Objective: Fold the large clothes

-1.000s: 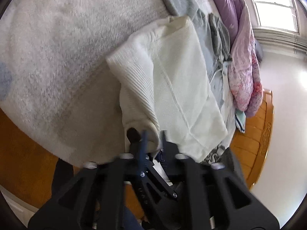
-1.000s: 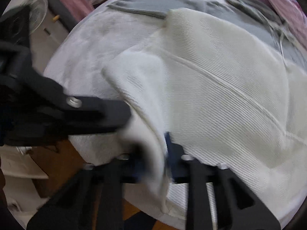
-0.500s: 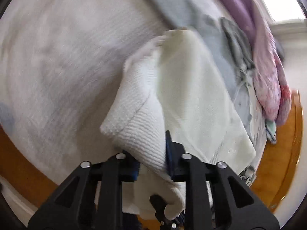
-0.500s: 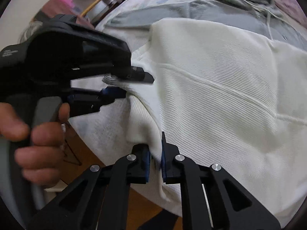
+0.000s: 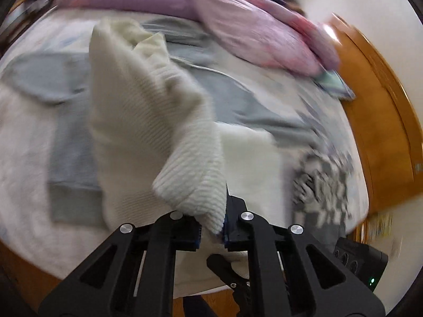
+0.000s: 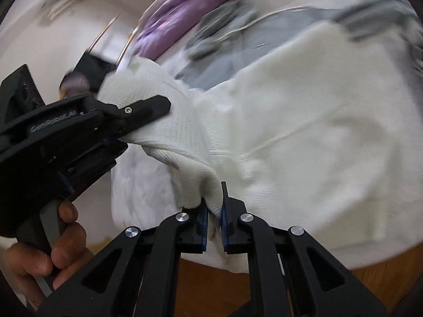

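Note:
A cream ribbed knit sweater (image 5: pixel 148 121) lies partly on the bed and is lifted at one edge. My left gripper (image 5: pixel 212 231) is shut on a ribbed edge of it and holds it up. My right gripper (image 6: pixel 212 227) is shut on another fold of the same sweater (image 6: pixel 304 137), close beside the left gripper (image 6: pixel 148 117), which shows at the left of the right wrist view with the person's hand under it. Both views are motion-blurred.
A grey garment (image 5: pixel 74 142) lies flat under the sweater on the white fuzzy bedcover (image 5: pixel 23 137). A purple and pink quilt (image 5: pixel 238 26) is heaped at the back. A patterned grey cloth (image 5: pixel 325 182) lies right. The wooden bed frame (image 5: pixel 380 121) runs along the right.
Both grippers have lifted the sweater's edge and swung it up and across the bed. The views have turned sharply and the grey garment under the sweater is now exposed.

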A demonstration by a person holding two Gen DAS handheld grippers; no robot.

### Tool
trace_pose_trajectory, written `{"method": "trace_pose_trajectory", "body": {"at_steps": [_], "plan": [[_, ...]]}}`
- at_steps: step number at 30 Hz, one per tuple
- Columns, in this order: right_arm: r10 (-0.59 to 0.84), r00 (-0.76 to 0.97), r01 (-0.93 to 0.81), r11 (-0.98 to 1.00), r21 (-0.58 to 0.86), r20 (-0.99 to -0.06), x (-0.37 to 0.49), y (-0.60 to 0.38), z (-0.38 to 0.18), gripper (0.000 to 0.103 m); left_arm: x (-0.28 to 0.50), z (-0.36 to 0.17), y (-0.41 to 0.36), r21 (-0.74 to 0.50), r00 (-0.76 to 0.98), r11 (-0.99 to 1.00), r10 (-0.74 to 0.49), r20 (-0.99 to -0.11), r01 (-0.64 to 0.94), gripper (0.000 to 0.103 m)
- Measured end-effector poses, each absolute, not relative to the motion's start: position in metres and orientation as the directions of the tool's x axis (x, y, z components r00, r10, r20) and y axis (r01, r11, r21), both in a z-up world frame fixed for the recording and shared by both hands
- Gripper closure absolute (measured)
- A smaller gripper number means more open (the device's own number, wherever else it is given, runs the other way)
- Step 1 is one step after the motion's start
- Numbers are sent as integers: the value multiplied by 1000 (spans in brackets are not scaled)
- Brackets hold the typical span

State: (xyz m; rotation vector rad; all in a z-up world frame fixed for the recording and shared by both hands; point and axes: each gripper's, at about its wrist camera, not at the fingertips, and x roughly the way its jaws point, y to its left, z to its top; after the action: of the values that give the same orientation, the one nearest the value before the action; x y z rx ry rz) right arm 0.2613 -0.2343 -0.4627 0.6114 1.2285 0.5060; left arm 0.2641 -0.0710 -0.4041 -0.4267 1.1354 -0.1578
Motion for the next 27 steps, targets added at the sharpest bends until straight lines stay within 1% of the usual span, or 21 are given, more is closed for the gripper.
{"method": "trace_pose_trajectory", "body": {"at_steps": [3, 4, 6, 8, 10, 11, 12, 13, 14, 15, 18, 19, 20, 21, 23, 24, 26, 27], "plan": [[607, 289, 68, 758, 648, -740, 255, -279, -476, 96, 276, -417, -129, -424, 364, 906, -394, -844, -4, 92], [584, 287, 116, 766, 633, -759, 251, -294, -485, 96, 278, -430, -151, -431, 327, 902, -415, -849, 26, 92], [592, 264, 239, 725, 646, -761, 244, -317, -511, 96, 286, -459, -188, -429, 239, 901, -430, -871, 57, 92], [602, 235, 331, 689, 645, -764, 238, -329, -538, 95, 292, -486, -208, -411, 174, 910, -413, -894, 51, 90], [591, 201, 362, 696, 620, -781, 237, -331, -560, 95, 296, -510, -217, -414, 115, 909, -415, -902, 34, 85], [595, 191, 382, 687, 618, -780, 236, -333, -568, 95, 295, -515, -217, -411, 98, 912, -410, -907, 16, 80], [603, 189, 414, 666, 620, -775, 234, -335, -576, 94, 297, -519, -217, -416, 73, 910, -414, -907, -8, 77], [611, 183, 441, 649, 619, -770, 234, -337, -583, 94, 296, -518, -216, -444, 73, 896, -442, -894, -10, 65], [615, 174, 450, 645, 617, -769, 235, -338, -586, 93, 295, -514, -215, -459, 91, 888, -456, -885, -9, 38], [618, 170, 462, 638, 616, -768, 234, -339, -588, 93, 293, -503, -210, -466, 139, 885, -460, -877, -7, 30], [622, 145, 464, 644, 608, -770, 234, -344, -586, 90, 288, -483, -195, -551, 167, 834, -545, -822, 11, 29], [614, 120, 455, 664, 593, -780, 235, -345, -581, 87, 286, -473, -180, -563, 202, 827, -551, -810, 0, 28], [607, 110, 449, 676, 585, -787, 235, -349, -576, 86, 286, -468, -169, -551, 233, 835, -533, -813, -13, 24], [596, 110, 433, 692, 578, -796, 235, -355, -567, 84, 286, -464, -155, -515, 272, 856, -485, -831, -46, 21], [544, 89, 381, 756, 533, -834, 246, -364, -548, 84, 287, -466, -114, -445, 335, 881, -376, -864, -158, 21], [512, 102, 343, 787, 513, -853, 250, -370, -533, 84, 288, -475, -91, -387, 339, 892, -299, -892, -233, 21], [494, 146, 265, 815, 515, -857, 260, -374, -506, 84, 289, -495, -60, -307, 299, 894, -211, -931, -326, 22], [496, 180, 206, 826, 525, -850, 270, -370, -488, 85, 288, -506, -46, -290, 284, 885, -191, -940, -364, 22]]}}
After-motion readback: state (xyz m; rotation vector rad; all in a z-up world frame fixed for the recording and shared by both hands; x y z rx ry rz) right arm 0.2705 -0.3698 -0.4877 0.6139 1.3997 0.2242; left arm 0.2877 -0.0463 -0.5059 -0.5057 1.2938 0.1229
